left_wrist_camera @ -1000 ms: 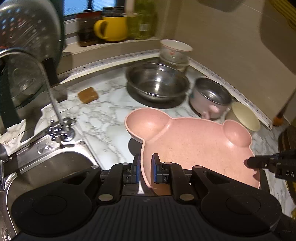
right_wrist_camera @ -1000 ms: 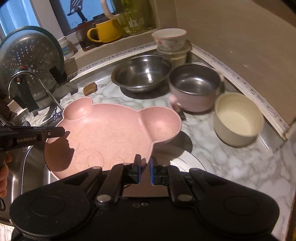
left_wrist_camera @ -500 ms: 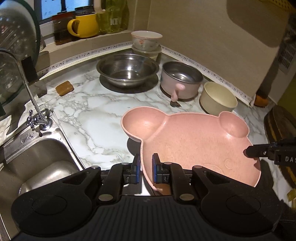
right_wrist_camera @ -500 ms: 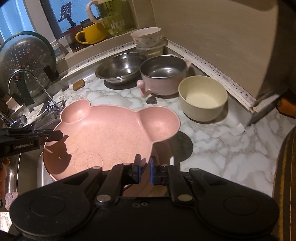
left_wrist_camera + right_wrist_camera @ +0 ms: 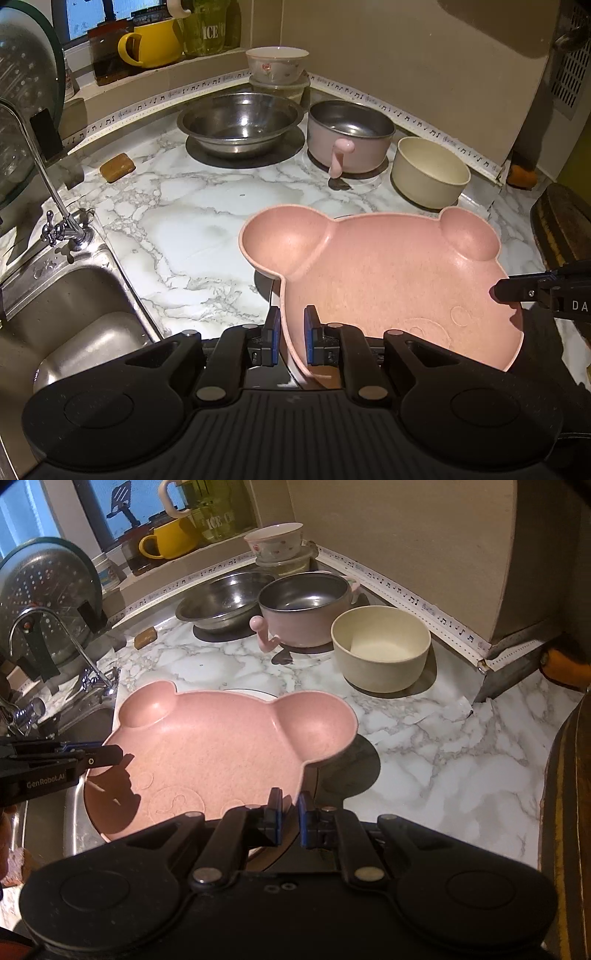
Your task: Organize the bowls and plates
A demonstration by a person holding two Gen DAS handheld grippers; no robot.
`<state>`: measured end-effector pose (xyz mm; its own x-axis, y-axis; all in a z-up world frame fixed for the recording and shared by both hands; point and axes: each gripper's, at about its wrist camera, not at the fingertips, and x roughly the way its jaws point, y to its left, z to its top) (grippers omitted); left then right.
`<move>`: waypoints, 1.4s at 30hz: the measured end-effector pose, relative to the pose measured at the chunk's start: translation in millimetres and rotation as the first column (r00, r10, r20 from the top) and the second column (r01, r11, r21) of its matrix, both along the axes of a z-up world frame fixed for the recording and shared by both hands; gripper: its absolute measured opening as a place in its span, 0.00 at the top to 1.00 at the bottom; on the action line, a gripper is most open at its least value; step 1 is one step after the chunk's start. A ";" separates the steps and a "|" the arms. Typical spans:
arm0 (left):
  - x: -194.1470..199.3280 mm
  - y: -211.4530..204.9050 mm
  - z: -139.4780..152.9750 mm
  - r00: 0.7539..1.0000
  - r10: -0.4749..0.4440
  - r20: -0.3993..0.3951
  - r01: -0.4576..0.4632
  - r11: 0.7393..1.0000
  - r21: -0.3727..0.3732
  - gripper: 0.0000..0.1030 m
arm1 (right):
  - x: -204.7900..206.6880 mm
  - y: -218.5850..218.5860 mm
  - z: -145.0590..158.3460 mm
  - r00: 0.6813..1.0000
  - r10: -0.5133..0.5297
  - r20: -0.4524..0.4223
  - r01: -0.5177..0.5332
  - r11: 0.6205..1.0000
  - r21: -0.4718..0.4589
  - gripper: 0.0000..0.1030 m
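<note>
A pink bear-shaped plate hangs level just above the marble counter, held from both sides. My left gripper is shut on the plate's rim below one ear. My right gripper is shut on the opposite rim below the other ear. Each gripper shows in the other's view: the right gripper at the plate's far edge, the left gripper likewise. A white rim peeks out from under the plate. Behind stand a cream bowl, a pink steel-lined pot and a steel bowl.
A floral bowl sits on a glass container in the corner. The sink and tap are at the left, with a brown bar behind. A yellow mug stands on the sill. A dark wooden board lies at the right.
Both grippers have carried the pink plate to the right along the counter, away from the sink and closer to the cream bowl. Both grips stay the same.
</note>
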<state>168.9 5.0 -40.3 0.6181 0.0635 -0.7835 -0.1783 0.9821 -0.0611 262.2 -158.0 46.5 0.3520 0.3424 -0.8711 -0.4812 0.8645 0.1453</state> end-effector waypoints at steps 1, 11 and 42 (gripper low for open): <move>0.1 0.2 -0.8 1.000 0.001 -0.001 -0.001 1.000 0.002 0.88 | 0.2 0.1 -1.1 1.000 0.003 0.003 -0.003 1.000 -0.006 0.90; 2.9 0.3 -8.7 0.999 -0.002 -0.037 0.002 1.000 0.006 0.88 | 3.0 6.0 -9.4 0.999 0.037 -0.001 -0.037 0.999 -0.032 0.91; 1.8 12.2 -2.2 0.999 -0.027 -0.045 0.026 0.999 -0.036 0.87 | 7.4 11.2 -12.7 0.999 0.046 -0.017 -0.046 0.998 -0.033 0.78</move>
